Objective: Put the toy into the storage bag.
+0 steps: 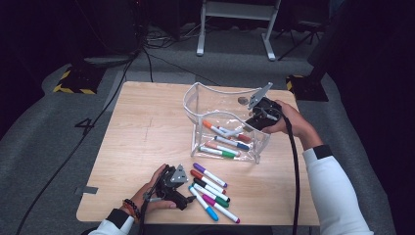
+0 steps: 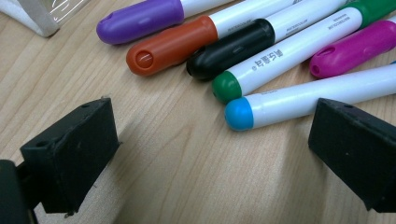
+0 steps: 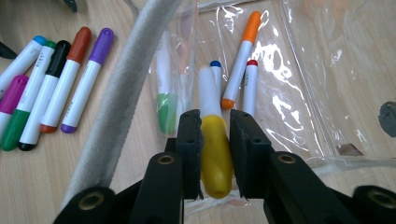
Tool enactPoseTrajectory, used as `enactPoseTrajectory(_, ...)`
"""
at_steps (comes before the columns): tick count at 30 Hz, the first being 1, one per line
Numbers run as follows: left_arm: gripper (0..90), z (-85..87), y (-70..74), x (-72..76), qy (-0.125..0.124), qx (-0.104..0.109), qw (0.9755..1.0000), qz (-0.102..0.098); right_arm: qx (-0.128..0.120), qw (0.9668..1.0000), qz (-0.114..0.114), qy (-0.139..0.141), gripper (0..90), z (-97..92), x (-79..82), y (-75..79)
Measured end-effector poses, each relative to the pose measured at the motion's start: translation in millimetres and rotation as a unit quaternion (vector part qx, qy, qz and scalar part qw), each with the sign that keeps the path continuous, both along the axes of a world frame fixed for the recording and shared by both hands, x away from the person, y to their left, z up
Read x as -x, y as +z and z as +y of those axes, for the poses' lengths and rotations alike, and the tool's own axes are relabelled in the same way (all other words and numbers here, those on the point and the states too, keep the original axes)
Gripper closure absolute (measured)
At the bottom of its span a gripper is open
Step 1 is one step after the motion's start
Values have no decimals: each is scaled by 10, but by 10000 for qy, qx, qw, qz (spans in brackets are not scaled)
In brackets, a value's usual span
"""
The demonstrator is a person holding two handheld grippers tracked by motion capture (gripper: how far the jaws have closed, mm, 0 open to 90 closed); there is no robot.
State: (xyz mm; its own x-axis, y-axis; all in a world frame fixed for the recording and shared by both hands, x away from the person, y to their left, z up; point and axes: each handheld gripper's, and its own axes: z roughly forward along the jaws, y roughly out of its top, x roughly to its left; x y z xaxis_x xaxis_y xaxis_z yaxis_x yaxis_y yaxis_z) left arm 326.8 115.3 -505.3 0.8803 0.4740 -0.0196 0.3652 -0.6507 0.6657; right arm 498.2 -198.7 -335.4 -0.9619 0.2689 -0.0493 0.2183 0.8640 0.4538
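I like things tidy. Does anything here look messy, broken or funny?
Nothing looks broken or spilled. Six markers lie in a loose row on the table, apart from the clear pouch that holds the others. The right gripper holds a yellow-capped marker at the pouch's opening.

High overview; both close jaw views sharing markers.

Your sleeves are white with dark cuffs; a beaded bracelet sits on your left wrist. Left gripper and right gripper are black, each with a grey three-cornered plate and a black trailing cable. Brass-coloured screws mark the right gripper's jaw arms.
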Motion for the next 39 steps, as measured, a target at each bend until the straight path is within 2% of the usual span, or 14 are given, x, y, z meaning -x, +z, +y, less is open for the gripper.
enactPoseTrajectory(3,17,0,0,0,0,1,10000,-1,-48,9996,-214,-166,659,-23,-22,5)
enactPoseTrajectory(6,17,0,0,0,1,0,10000,-1,-91,9985,-405,-353,634,-62,-38,19)
enactPoseTrajectory(7,17,0,0,0,1,0,10000,0,-132,9972,-540,-499,604,-91,-45,40)
enactPoseTrajectory(9,16,0,0,0,0,-1,10000,-1,-280,9959,-612,-606,575,-136,-51,85)
enactPoseTrajectory(12,16,0,1,0,5,-5,10000,-2,-550,9911,-839,-871,541,-230,-32,209)
enactPoseTrajectory(15,17,0,0,0,1,0,10000,-1,-988,9837,-997,-1120,533,-353,1,352)
enactPoseTrajectory(17,17,0,0,0,6,-3,10000,0,-1169,9811,-1053,-1128,528,-416,54,439)
enactPoseTrajectory(20,17,0,0,0,1,-1,10000,-1,-1257,9778,-1209,-1163,523,-475,161,532)
enactPoseTrajectory(23,17,0,0,0,0,1,10000,0,-1516,9699,-1395,-1302,527,-564,318,605)
enactPoseTrajectory(24,17,0,0,0,1,2,10000,-1,-1588,9688,-1395,-1292,523,-587,357,616)
enactPoseTrajectory(28,16,0,0,0,7,-4,10000,-1,-1731,9599,-1655,-1457,472,-706,584,640)
enactPoseTrajectory(31,16,0,0,0,6,-3,10000,-2,-1826,9519,-1897,-1568,417,-766,760,640)
enactPoseTrajectory(34,17,0,0,2,12,-2,10000,-3,-2019,9480,-1959,-1487,378,-822,956,590)
enactPoseTrajectory(39,17,0,0,1,7,3,10000,-2,-2059,9486,-1965,-1386,351,-846,1209,398)
